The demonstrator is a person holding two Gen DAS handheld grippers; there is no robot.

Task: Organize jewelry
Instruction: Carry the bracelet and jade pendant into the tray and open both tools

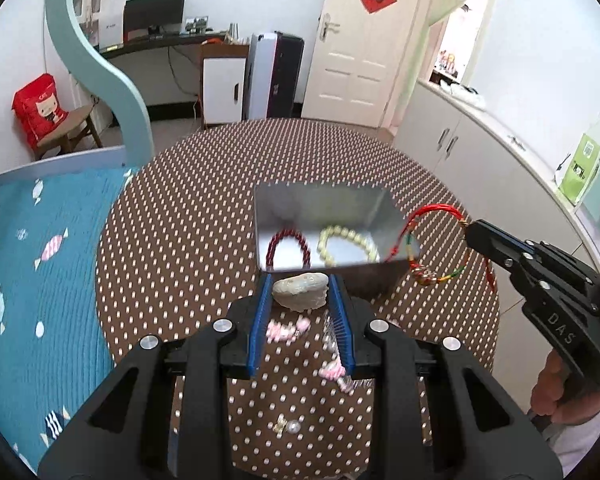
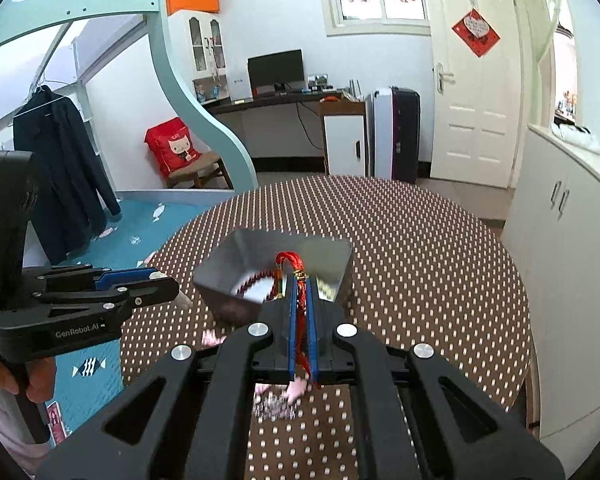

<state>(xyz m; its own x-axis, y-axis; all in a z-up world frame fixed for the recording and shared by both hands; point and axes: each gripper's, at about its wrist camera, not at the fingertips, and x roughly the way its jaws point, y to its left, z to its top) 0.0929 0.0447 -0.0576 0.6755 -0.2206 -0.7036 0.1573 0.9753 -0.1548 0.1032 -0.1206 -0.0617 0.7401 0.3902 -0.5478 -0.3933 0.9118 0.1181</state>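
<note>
Over the round desk with its brown dotted cloth, I have both claws raised near the open silver metal box. My left claw is clamped on a pale, flat stone-like pendant, its blue pads pressing either side, just short of the box's near wall. I judge it is held there so it can go over the rim next. My right claw is pressed together on a red woven cord bracelet with coloured beads; the loop hangs free beside the box's right wall, kept clear of the desk so it will not snag. Inside the box a dark red bead bracelet and a cream bead bracelet already lie side by side. Pink hair clips and a small pearl earring wait on the cloth below my claws, not yet sorted.
</note>
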